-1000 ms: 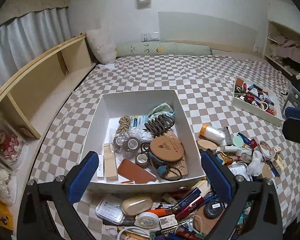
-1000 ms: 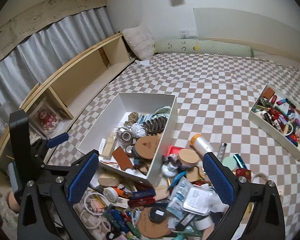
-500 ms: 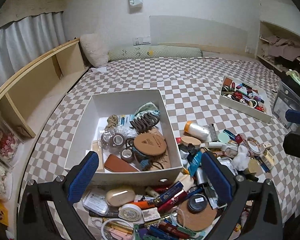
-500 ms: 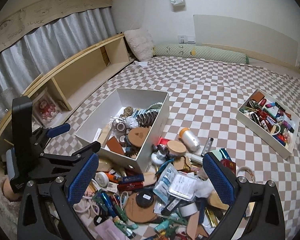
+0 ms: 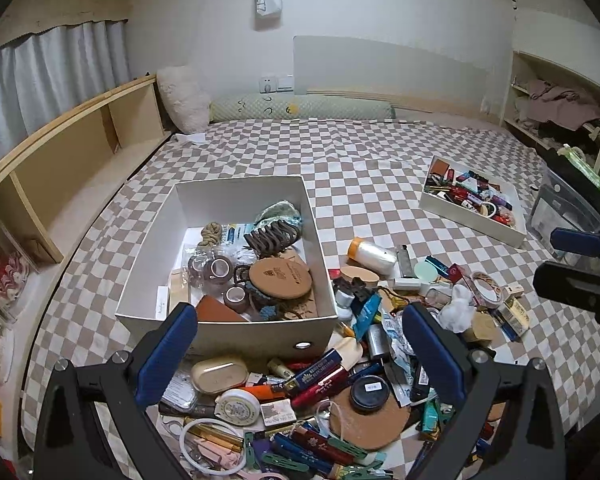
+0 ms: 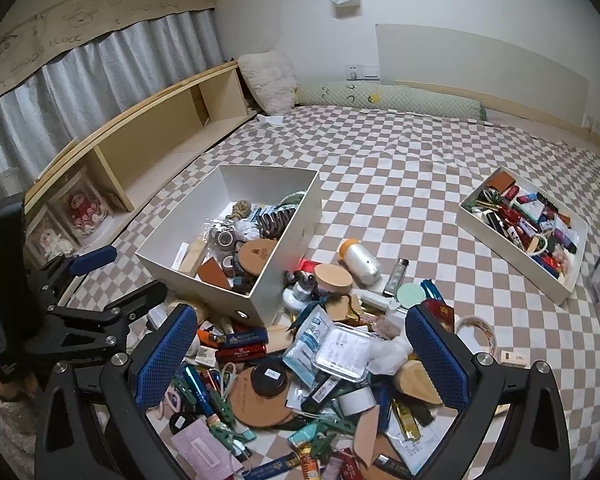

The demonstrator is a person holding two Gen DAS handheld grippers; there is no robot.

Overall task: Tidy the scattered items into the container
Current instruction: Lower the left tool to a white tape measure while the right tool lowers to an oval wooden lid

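From the left wrist view, our left gripper (image 5: 300, 354) hangs spread and empty over the clutter pile (image 5: 324, 396) just in front of the white box (image 5: 228, 330), which already holds a cork coaster (image 5: 280, 277), tape rolls and a claw clip. From the right wrist view, our right gripper (image 6: 300, 354) is likewise parted and holding nothing above the same pile (image 6: 300, 372); we judge these bits light and mostly rigid, the glossy pens slippery, best pinched across their narrow middles, while a shallow tray (image 6: 512, 262) well apart to the right is full.

Each hand-held gripper (image 5: 300, 354) (image 6: 300, 354) shows black angular arms, silver screws, and blue textured pads (image 6: 436, 354); a fluffy pale sleeve (image 6: 4, 420) below.
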